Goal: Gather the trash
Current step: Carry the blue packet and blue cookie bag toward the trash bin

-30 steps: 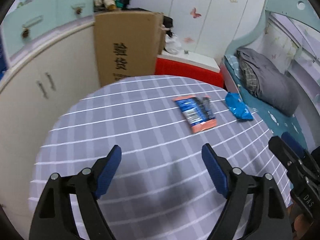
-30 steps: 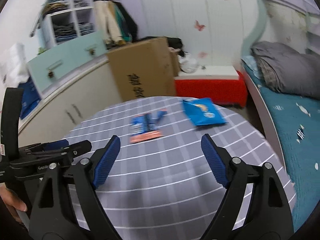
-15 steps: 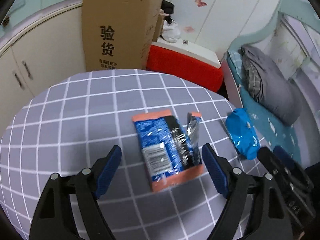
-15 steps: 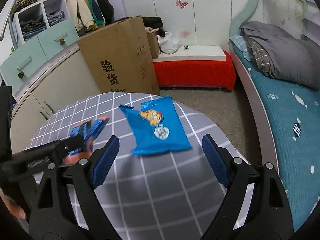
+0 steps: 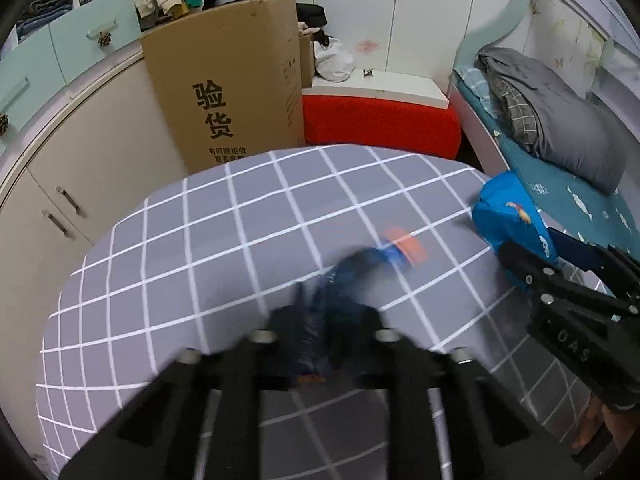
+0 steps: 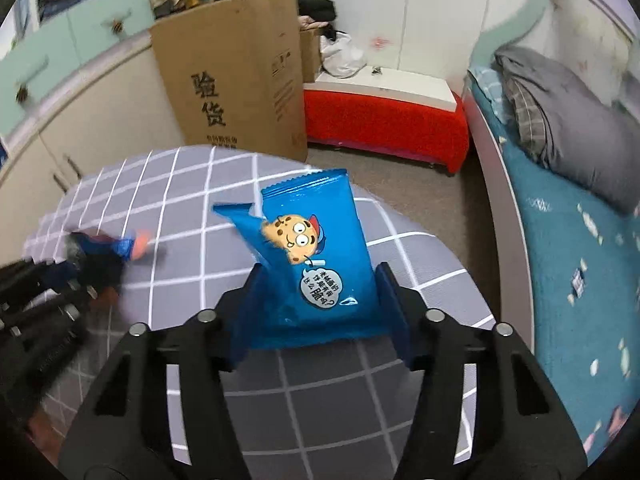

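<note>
- Standing at the 10 o'clock side of both wrist views, a tall cardboard box (image 5: 232, 96) with printed black characters rests upright against the cream cabinets (image 5: 92, 168).
- Left gripper (image 5: 328, 336): fingers drawn close together on a dark blue wrapper with orange ends (image 5: 360, 268), which runs up toward 1 o'clock from the grip (heavy motion blur; exact contact cannot be confirmed). In the right wrist view this gripper (image 6: 76, 276) sits at 9 o'clock, the same wrapper (image 6: 120, 246) at its tip.
- Grey checked tablecloth (image 5: 192, 248) covers the round table beneath both tools.
- Right gripper (image 6: 320, 300): both blue pads pressed on the sides of a blue cookie packet (image 6: 316, 256), held upright with its cartoon cookie face toward the camera; its lower edge sits between the fingers. From the left wrist view the packet (image 5: 512, 216) appears at 3 o'clock.
- Red bench (image 6: 384, 120) at 12 o'clock, beyond the table.
- Bed with a grey duvet (image 6: 572, 120) at 2 o'clock.
</note>
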The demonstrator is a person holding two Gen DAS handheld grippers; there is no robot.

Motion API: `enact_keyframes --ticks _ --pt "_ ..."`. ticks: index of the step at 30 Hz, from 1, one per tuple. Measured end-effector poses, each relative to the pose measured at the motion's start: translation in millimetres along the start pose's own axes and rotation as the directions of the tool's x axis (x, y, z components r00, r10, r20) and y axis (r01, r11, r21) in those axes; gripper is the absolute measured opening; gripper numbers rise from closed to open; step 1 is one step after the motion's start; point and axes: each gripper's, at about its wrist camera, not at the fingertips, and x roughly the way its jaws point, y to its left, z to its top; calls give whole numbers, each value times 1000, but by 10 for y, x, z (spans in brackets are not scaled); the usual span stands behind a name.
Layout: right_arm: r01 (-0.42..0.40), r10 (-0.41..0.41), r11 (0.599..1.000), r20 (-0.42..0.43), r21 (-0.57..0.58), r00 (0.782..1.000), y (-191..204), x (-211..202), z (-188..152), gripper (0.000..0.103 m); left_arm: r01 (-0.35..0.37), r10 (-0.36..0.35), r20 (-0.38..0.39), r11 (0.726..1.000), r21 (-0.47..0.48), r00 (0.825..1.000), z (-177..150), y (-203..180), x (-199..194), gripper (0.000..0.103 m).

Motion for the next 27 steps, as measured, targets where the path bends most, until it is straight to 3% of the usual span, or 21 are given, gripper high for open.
enact_keyframes --ticks 1,5,14,19,27 --pt "5 -5 1000 4 -11 1000 21 -15 -7 33 21 -21 -4 1000 -19 1000 -18 65 -26 7" --pt "-46 47 999 12 -23 999 147 -127 -60 17 48 -47 17 998 -52 999 -133 308 -196 5" --pt "-179 191 978 111 -108 975 900 -807 -184 13 66 -48 125 986 -151 991 -521 1131 -1067 5" --pt "-284 310 943 145 -172 940 1589 -1233 -296 13 55 -15 175 972 -230 984 -958 1801 -1620 5" --pt "-434 482 854 123 -286 867 2981 -1708 -688 13 30 48 209 934 -357 977 -1757 2801 -2219 5"
